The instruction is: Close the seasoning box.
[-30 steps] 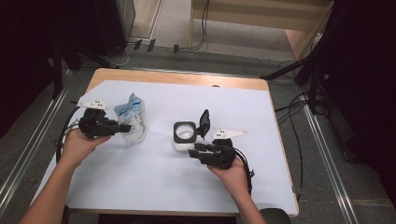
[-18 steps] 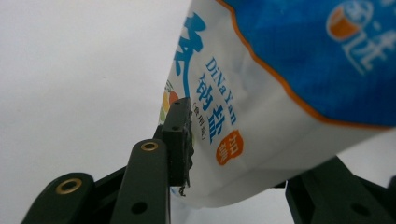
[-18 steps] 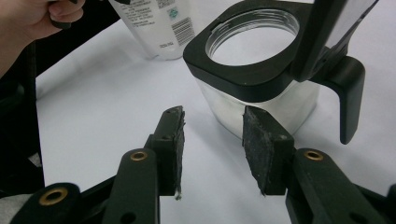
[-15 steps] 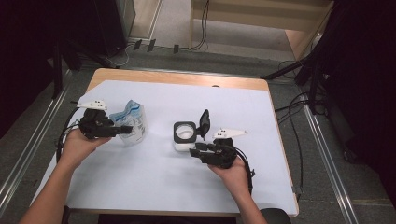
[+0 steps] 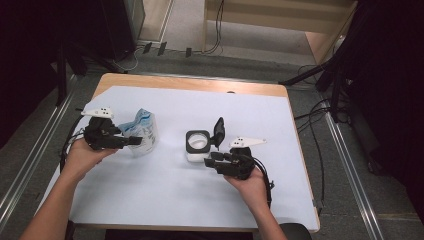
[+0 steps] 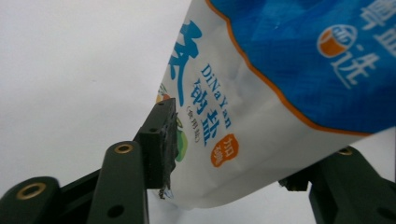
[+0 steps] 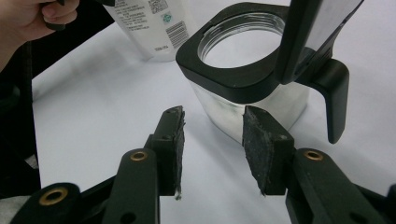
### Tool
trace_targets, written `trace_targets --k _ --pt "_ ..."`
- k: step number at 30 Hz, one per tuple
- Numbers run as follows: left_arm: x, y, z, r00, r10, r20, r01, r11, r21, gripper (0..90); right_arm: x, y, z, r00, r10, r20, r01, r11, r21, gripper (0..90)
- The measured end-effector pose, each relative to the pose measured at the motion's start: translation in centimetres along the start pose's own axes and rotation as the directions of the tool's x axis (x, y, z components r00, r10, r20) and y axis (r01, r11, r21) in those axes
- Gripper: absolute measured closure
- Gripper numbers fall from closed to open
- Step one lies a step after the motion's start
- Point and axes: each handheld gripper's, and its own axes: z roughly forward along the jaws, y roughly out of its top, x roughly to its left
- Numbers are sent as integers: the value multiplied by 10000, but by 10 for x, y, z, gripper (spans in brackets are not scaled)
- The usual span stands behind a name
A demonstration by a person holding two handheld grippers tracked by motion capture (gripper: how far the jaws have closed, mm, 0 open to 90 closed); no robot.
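A blue and white salt bag [image 5: 141, 131] stands on the white table cover at the left. My left gripper [image 5: 134, 141] reaches it from the left. In the left gripper view the bag's lower corner [image 6: 280, 79] lies between the jaws of my left gripper [image 6: 231, 158], which have just been opening, and the pads no longer pinch it. A clear square container [image 5: 198, 145] with a black rim sits mid-table, its black lid [image 5: 218, 133] flipped up. My right gripper [image 5: 207, 159] points at the container [image 7: 243, 79] from the near side, open, with nothing between its pads [image 7: 173, 144].
The white cover [image 5: 165, 200] lies over a wooden table whose bare far edge [image 5: 200, 84] shows. Cables and stand legs [image 5: 320, 75] lie on the floor beyond and to the right. In the right gripper view the other hand [image 7: 32, 18] shows at the upper left.
The left gripper's jaws have spread wider around the bag's corner. Both hands and the container stay where they were.
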Motion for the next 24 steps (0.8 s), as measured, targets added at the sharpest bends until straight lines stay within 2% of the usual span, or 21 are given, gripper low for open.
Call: trace_targets --k 14,16,24 --pt "-2 -1 -6 10000 -36 -37 35 10000 -68 412 -4 2 -6 9999 68 105 -67 9999 -118 600" --pt "-2 -1 -7 9999 -102 -104 102 9999 -9 406 -4 3 -9 9997 -73 219 77 9998 -156 615" --pt "-3 -7 -14 9996 -187 -199 186 9998 -50 397 -12 6 -22 9999 -16 134 18 9999 -142 735"
